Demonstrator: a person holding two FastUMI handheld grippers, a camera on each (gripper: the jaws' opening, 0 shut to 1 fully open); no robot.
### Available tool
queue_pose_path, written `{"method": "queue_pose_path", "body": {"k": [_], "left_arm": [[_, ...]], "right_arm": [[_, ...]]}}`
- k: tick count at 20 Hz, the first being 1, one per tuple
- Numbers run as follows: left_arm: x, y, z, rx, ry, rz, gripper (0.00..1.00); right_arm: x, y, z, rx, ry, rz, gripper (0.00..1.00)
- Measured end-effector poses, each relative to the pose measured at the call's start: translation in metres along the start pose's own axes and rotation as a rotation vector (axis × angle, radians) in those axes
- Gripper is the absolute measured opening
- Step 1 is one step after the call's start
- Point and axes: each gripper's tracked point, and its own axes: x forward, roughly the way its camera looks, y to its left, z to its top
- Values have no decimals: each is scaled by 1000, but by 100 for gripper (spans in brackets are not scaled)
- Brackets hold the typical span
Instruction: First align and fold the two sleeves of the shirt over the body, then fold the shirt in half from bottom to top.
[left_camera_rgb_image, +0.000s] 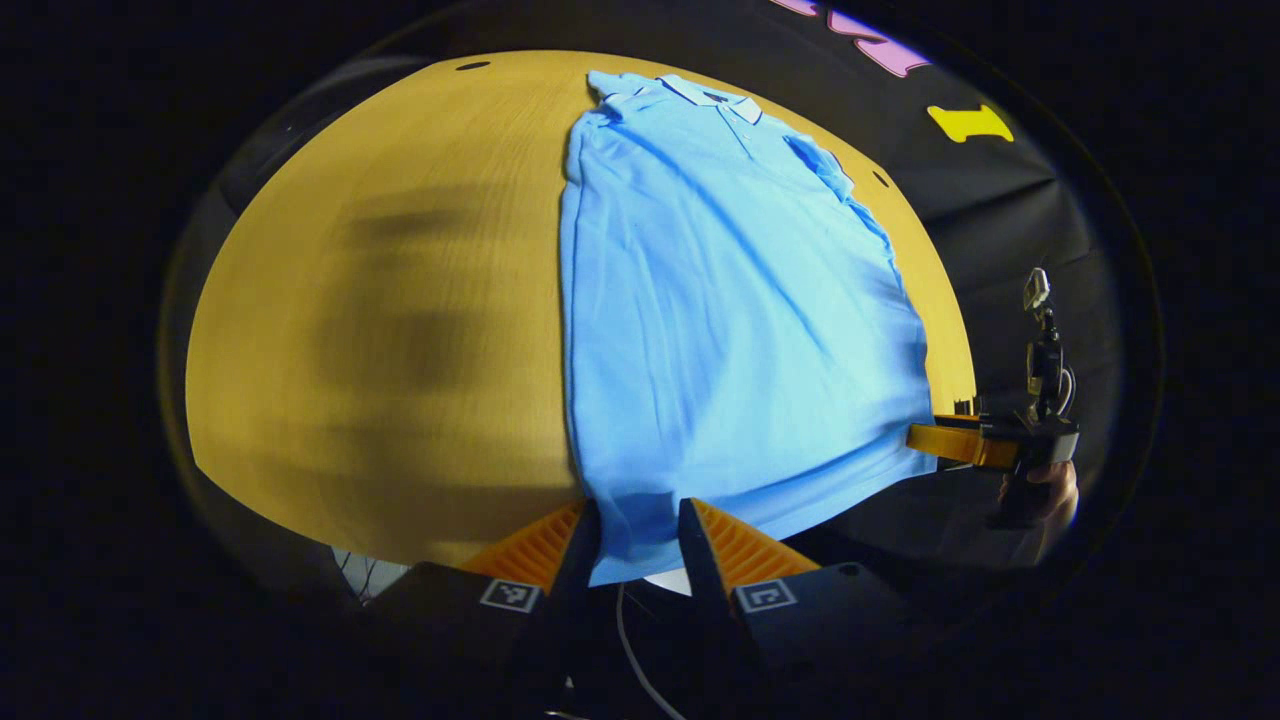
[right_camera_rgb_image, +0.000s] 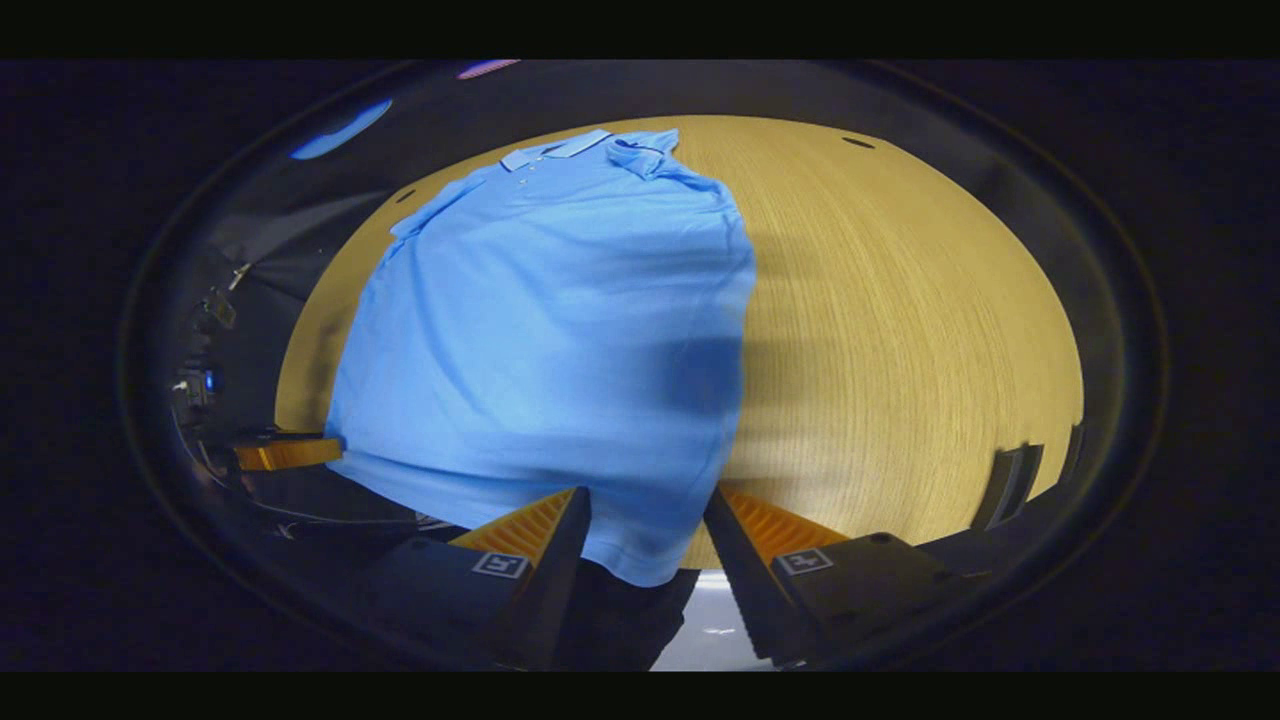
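- The light blue shirt (left_camera_rgb_image: 720, 330) lies flat on the wooden table (left_camera_rgb_image: 400, 330), collar at the far side and bottom hem hanging a little over the near edge.
- Both sleeves are already folded in over the body.
- In the left gripper view, the left gripper (left_camera_rgb_image: 640, 520) stands at the near left corner of the hem; its fingers are spread a little, with the cloth between them, but I cannot tell if they press it.
- In the right gripper view, the right gripper (right_camera_rgb_image: 648, 510) stands at the near right corner of the hem, fingers spread wider around the cloth.
- The right gripper also shows in the left gripper view, touching the hem, with a hand (left_camera_rgb_image: 1050, 490) holding it.
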Motion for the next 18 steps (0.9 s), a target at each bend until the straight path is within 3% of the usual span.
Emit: {"method": "queue_pose_path", "body": {"k": [1, 3, 4, 5, 8, 9, 10, 12, 17, 18], "left_arm": [[2, -1, -2, -1, 6, -10, 36], [4, -6, 1, -20, 6, -47, 12], [2, -6, 2, -14, 8, -47, 11], [3, -5, 1, -3, 8, -47, 6], [0, -1, 11, 77, -37, 2, 6], [-3, -3, 13, 102, -54, 1, 6], [-5, -6, 16, 111, -65, -13, 6], [-12, -10, 25, 116, -86, -38, 6], [-37, -20, 63, 139, -179, -99, 6], [-43, -21, 75, 134, -204, -97, 6]], "right_arm": [[4, 2, -1, 11, 9, 13, 69], [4, 10, 0, 57, 9, 64, 26], [5, 11, -2, 59, 17, 85, 5], [5, 9, 2, 69, 7, 99, 15], [5, 9, 8, 139, -29, 164, 0], [4, 8, 11, 135, -44, 173, 5], [4, 7, 10, 127, -43, 181, 0], [0, 13, 18, 103, -74, 215, 5], [-26, 47, 67, 87, -204, 371, 5], [-32, 51, 77, 76, -234, 396, 0]]}}
